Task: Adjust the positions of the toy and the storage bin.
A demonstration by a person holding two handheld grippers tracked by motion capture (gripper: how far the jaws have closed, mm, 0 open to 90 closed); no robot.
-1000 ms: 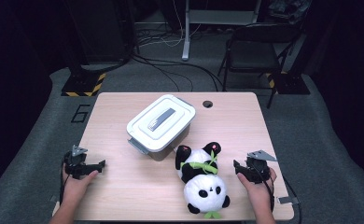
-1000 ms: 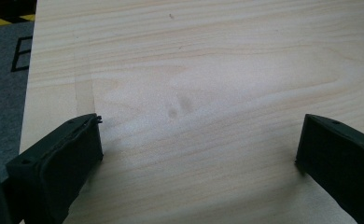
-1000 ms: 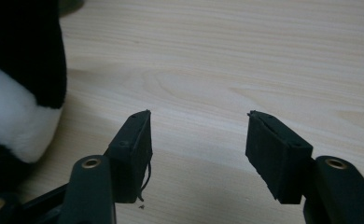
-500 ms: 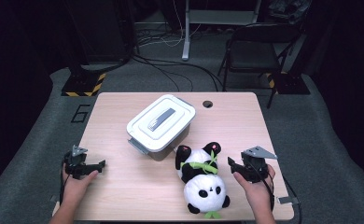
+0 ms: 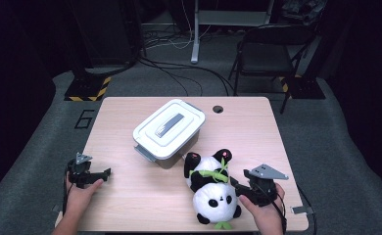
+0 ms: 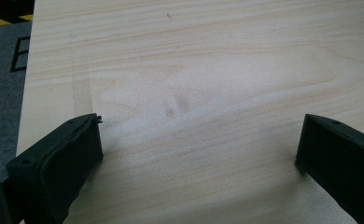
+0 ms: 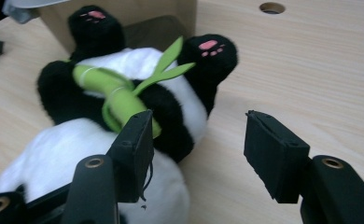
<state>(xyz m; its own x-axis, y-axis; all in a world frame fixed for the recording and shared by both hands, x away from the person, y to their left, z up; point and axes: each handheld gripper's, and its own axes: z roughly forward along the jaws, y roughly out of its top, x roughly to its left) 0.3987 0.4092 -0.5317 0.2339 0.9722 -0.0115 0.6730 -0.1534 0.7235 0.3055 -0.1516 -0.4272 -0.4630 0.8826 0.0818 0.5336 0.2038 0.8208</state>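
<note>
Panda toy (image 5: 211, 188) lies on its back on the near right part of the wooden table (image 5: 257, 132), head toward the person and feet toward the white box, with a green bamboo stalk (image 5: 209, 173) held across its chest

Largest of all is the table itself, pale wood, with a small round hole (image 5: 218, 108) near its far edge. On it, left of centre, stands the white lidded box (image 5: 168, 131), set at a slant, a grey handle on its lid; the toy's black feet reach up just beside the box's near right corner. In the right gripper view the pink paw pads show on both raised feet and the bamboo leaves point toward the far one

Right gripper (image 5: 239, 188) sits just beside the toy's right flank, in the person's right hand (image 5: 265, 210). Its jaws stand wide apart with nothing between them: in its own view one jaw hangs over the toy's white and black belly by the bamboo, the other over bare wood

Left gripper (image 5: 106, 172) rests near the table's near left edge, well apart from the toy and the box, in the left hand (image 5: 81, 193). Its jaws are spread wide over bare wood (image 6: 194, 107)
</note>
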